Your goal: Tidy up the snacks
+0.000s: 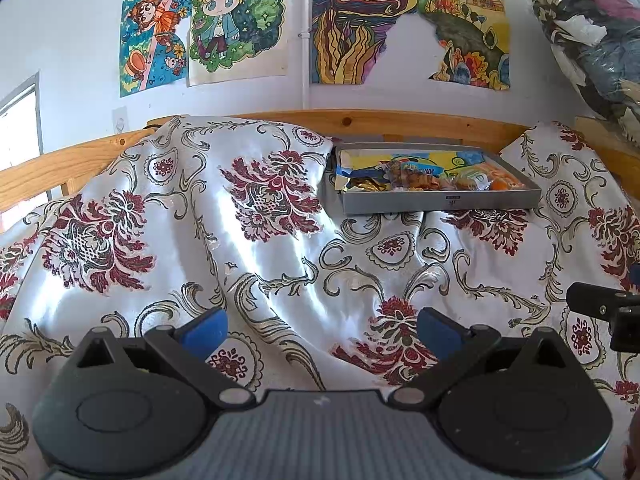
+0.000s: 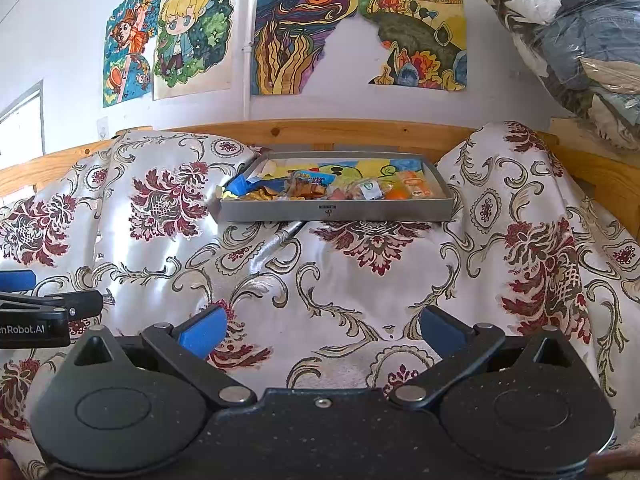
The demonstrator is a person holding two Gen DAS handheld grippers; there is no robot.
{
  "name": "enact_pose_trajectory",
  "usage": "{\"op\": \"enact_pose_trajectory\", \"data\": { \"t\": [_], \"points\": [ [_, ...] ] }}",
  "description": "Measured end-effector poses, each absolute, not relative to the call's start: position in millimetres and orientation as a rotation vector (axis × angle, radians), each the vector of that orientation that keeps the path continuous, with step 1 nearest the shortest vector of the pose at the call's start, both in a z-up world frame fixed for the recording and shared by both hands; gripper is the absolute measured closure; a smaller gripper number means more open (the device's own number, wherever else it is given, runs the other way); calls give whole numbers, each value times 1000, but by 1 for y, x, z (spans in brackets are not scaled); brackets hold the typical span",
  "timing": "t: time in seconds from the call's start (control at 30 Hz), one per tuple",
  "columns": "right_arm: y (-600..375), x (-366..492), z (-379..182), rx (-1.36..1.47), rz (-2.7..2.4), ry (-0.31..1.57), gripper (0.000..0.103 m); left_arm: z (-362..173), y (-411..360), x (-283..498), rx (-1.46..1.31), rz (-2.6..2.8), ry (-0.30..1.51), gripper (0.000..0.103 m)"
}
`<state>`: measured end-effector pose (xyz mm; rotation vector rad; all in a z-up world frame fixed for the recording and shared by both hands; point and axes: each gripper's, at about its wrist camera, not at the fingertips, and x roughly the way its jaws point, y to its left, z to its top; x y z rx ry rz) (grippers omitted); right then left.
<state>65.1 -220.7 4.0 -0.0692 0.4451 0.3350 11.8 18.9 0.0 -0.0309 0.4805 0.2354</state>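
A shallow grey box [image 1: 440, 202] [image 2: 336, 210] lies at the back of the bed, against the wooden rail. Inside it lie several wrapped snacks [image 1: 420, 178] [image 2: 328, 188]: a blue-and-yellow packet at the left, brown and gold pieces in the middle, orange packets [image 2: 412, 186] at the right. My left gripper [image 1: 322, 330] is open with nothing between its blue pads, well short of the box. The right gripper [image 2: 322, 328] is open and empty too, also far from the box. Each gripper shows at the edge of the other's view.
A shiny white bedspread [image 1: 256, 256] [image 2: 360, 280] with dark red flowers covers the bed in folds and humps up on both sides of the box. A wooden bed rail [image 2: 328, 132] runs behind. Drawings hang on the wall; a plastic-wrapped bundle [image 2: 580, 40] sits at the upper right.
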Motion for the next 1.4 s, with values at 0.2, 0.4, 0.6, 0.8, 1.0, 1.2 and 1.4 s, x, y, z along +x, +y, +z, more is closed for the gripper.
{"op": "enact_pose_trajectory", "data": {
  "t": [0.2,0.4,0.6,0.8,1.0,1.2,1.4],
  "points": [
    [-221,65,4,-69,335,446,1,0,19,12,-30,236,481,1],
    [-220,65,4,-70,335,446,1,0,19,12,-30,236,481,1],
    [-220,65,4,-70,335,447,1,-1,19,11,-29,236,482,1],
    [-220,65,4,-70,335,447,1,-1,19,11,-28,236,481,1],
    [-220,65,4,-70,335,448,1,-1,19,11,-28,236,481,1],
    [-220,65,4,-70,335,448,1,-2,20,10,-22,235,482,1],
    [-220,65,4,-70,334,449,1,-2,20,10,-21,235,482,1]
  ]
}}
